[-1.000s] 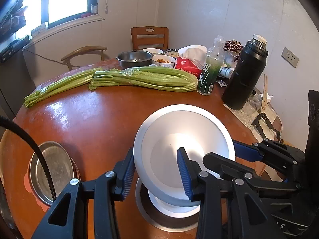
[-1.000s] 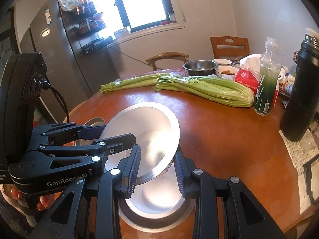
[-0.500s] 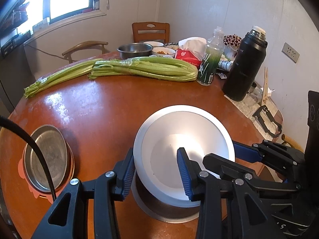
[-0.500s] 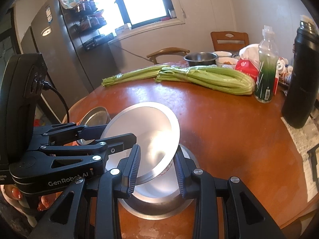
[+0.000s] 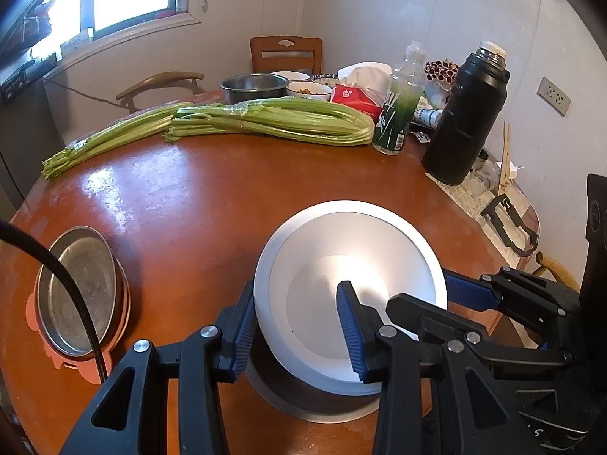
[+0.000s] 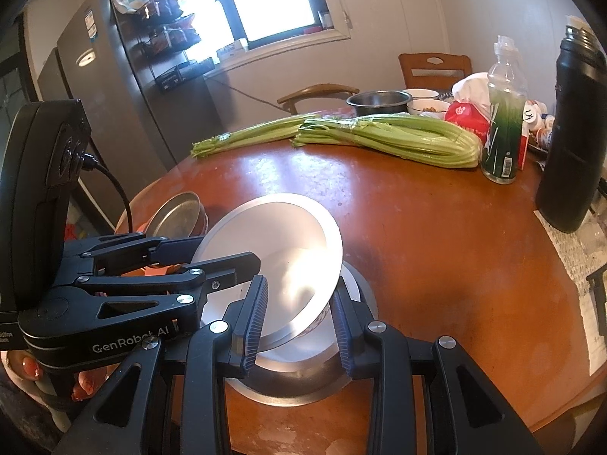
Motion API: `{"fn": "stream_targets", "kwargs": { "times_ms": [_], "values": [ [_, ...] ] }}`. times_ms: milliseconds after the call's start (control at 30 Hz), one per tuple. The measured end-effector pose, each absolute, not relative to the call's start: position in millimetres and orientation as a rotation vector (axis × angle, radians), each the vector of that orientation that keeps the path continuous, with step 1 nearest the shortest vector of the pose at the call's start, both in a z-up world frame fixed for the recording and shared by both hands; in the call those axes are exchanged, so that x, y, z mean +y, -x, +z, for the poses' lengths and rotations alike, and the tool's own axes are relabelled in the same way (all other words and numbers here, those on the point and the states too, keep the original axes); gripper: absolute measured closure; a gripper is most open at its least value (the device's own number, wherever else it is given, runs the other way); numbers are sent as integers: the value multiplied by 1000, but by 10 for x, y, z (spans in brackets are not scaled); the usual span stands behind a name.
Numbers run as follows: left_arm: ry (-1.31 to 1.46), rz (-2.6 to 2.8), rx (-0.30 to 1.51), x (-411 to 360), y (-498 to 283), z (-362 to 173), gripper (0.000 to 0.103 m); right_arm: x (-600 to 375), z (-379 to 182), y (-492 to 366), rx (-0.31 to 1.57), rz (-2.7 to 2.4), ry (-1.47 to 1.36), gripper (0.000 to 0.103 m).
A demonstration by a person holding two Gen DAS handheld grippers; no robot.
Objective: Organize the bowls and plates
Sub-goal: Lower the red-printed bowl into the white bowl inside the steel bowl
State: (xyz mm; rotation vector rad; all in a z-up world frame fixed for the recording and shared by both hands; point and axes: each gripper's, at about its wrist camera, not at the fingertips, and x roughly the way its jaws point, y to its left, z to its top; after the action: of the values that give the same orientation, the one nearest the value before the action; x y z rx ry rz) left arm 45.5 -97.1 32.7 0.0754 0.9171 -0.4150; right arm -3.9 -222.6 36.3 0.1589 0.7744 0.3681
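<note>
Lowered since a second ago: bowl (image 5: 353,292), held between both grippers, now sits closer over the steel plate (image 5: 303,398) at the near edge of the table (image 5: 212,204); less of the white bowl base shows beneath it. Left gripper (image 5: 296,326) pinching the bowl's left rim, one pad inside, one outside. Right gripper (image 6: 299,318) pinching the right rim the same way. Both clamped firm, not spread. Bowl tilted, mouth turned toward the left camera, lower side nearly down into the plate; cannot tell whether it touches yet.

Reads as the last stretch of setting the bowl down onto the plate, stacking the two. Once seated, likely call: level the bowl, then ease both grips off together so it does not rock.

Second steel dish (image 5: 79,292) waiting at the left edge on a pink mat, apart from the stack. Celery (image 5: 273,121), bottle (image 5: 398,113) and flask (image 5: 466,113) along the far edge, well clear. More bowls (image 5: 254,85) at the far edge behind the celery, untouched.

Task judged early to middle: one stack forming, other dishes not yet gathered.
</note>
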Motion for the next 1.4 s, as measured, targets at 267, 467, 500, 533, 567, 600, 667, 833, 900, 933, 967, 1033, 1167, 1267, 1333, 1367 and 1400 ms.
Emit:
{"fn": "stream_targets", "kwargs": {
  "times_ms": [267,467,500,533,567,600,667,833,900,933,967,1033,1167,1267,1333,1367,1400],
  "values": [
    [-69,-410,926,-990,-441,238,62,-2255,265,59,792,371,-164,67],
    [-70,-404,933,-1004,-445,180,62,-2266,193,51,806,379,-171,67],
    [-71,-404,933,-1007,-446,169,62,-2269,183,49,808,380,-172,67],
    [-73,-404,933,-1009,-445,156,62,-2270,175,44,810,381,-172,67],
    [-72,-404,934,-1013,-445,147,62,-2272,164,37,814,383,-171,67],
    [-72,-403,934,-1018,-446,134,62,-2274,150,35,817,385,-171,67],
    [-74,-400,938,-1026,-446,111,62,-2283,123,19,824,389,-178,67],
    [-81,-398,939,-1043,-447,79,62,-2290,86,17,830,392,-177,67],
    [-82,-398,943,-1045,-448,69,62,-2299,77,16,834,391,-176,67],
    [-83,-398,944,-1051,-451,59,62,-2304,71,18,835,391,-176,67],
    [-83,-397,945,-1054,-449,53,62,-2309,66,19,835,390,-173,67],
    [-85,-396,944,-1059,-450,49,62,-2304,65,24,837,389,-170,67],
    [-89,-389,943,-1059,-451,37,62,-2302,54,23,841,389,-161,67],
    [-94,-388,945,-1057,-461,21,62,-2280,49,18,846,390,-157,67],
    [-100,-383,946,-1063,-470,6,62,-2278,36,7,850,387,-154,67],
    [-106,-379,946,-1068,-474,-3,62,-2278,30,5,851,387,-154,67],
    [-110,-376,946,-1080,-477,-8,62,-2274,24,3,852,384,-150,67]
  ]
}}
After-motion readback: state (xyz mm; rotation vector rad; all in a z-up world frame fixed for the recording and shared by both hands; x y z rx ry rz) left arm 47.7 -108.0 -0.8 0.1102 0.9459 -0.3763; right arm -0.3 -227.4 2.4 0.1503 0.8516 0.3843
